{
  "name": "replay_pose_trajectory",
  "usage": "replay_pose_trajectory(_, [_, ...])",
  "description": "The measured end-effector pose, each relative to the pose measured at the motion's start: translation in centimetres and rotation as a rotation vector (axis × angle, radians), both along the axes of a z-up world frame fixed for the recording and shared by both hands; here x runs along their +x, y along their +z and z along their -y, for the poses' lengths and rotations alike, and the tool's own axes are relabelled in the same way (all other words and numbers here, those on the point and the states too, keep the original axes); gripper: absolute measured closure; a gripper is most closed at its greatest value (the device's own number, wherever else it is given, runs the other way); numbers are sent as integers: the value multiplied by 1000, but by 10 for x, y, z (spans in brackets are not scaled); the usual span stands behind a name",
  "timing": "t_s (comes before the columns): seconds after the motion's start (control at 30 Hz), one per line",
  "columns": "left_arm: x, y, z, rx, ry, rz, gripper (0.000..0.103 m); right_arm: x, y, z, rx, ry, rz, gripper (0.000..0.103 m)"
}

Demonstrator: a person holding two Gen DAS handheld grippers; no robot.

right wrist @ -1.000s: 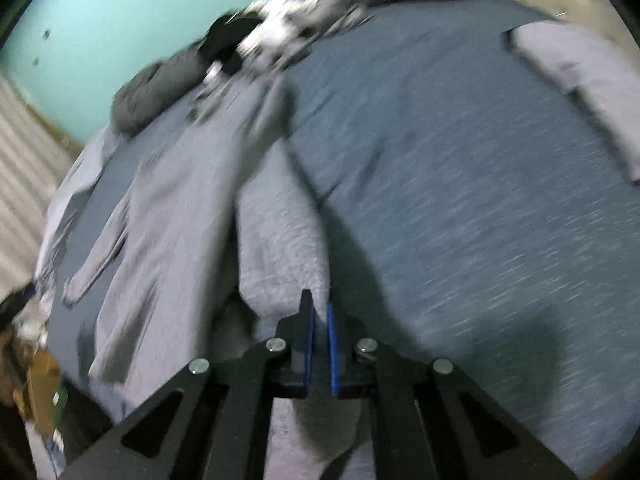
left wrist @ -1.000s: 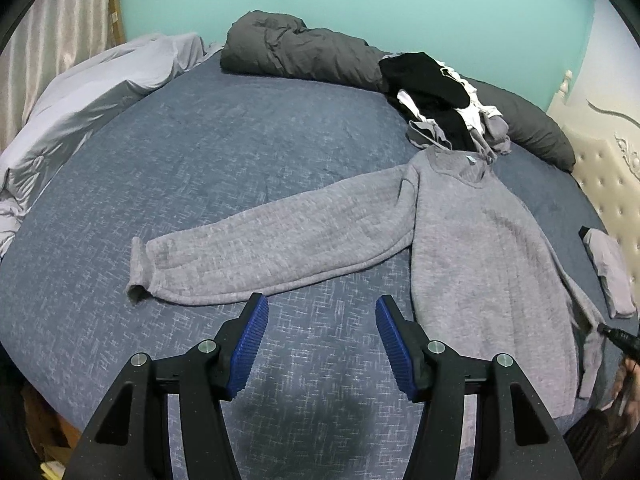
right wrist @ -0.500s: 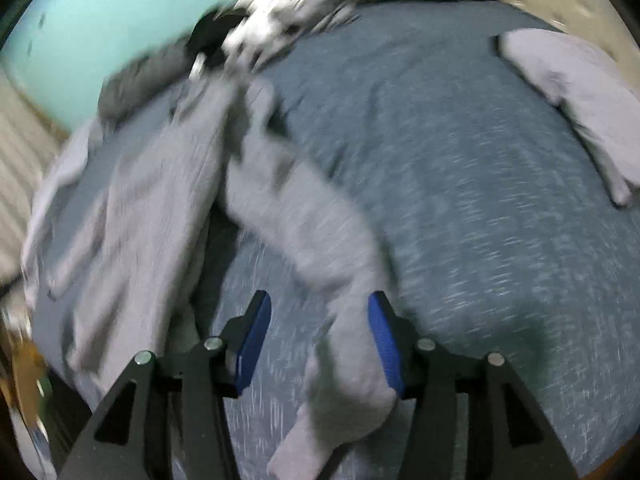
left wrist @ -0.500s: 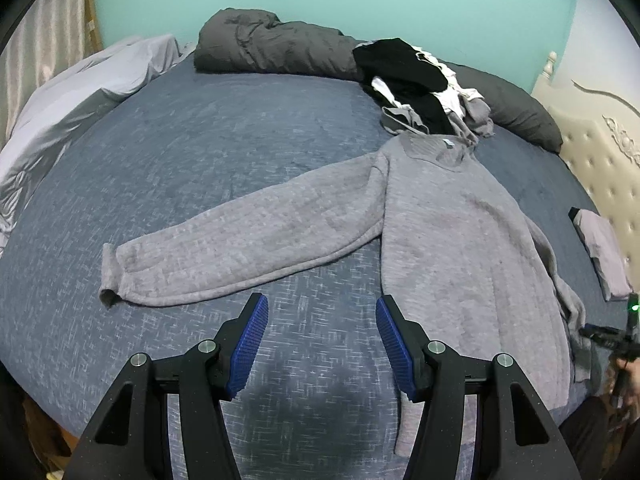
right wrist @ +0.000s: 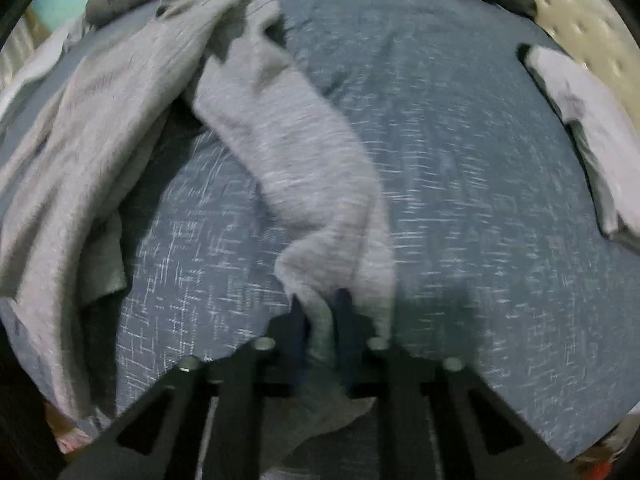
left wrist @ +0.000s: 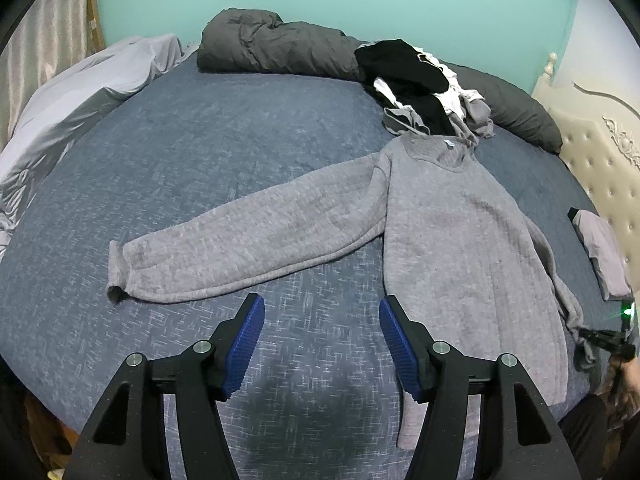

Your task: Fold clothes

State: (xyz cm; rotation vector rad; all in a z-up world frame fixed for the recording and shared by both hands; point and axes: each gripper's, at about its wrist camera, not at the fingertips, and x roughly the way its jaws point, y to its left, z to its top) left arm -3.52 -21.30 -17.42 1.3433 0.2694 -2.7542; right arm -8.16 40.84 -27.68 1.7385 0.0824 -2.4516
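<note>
Sleeve (right wrist: 304, 168) regripped, clothes pile (left wrist: 420, 84) beyond

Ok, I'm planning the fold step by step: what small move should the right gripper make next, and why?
Probably draw the sleeve outward until it lies straight. The right gripper is closing with the bunched cuff between its pads, while the other sleeve already lies flat and the left gripper hovers open.

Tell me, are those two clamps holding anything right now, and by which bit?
The right gripper is closing on the grey sweater, with the end of its sleeve bunched between the jaws. The left gripper is open, opening, and holds nothing.
</note>
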Motion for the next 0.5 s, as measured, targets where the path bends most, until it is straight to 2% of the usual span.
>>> replay_pose_trajectory(0.33, [2,1,1,1,0,8,39,-13,79,-96,-85,-197,-203,97])
replay_pose_trajectory(0.4, [2,1,1,3,0,11,39,-16,87,-122,-123,-277,-224,97])
replay_pose_trajectory(0.5, [3,0,0,3,-1,15,39,-18,90,-165,-177,-456,-232,93])
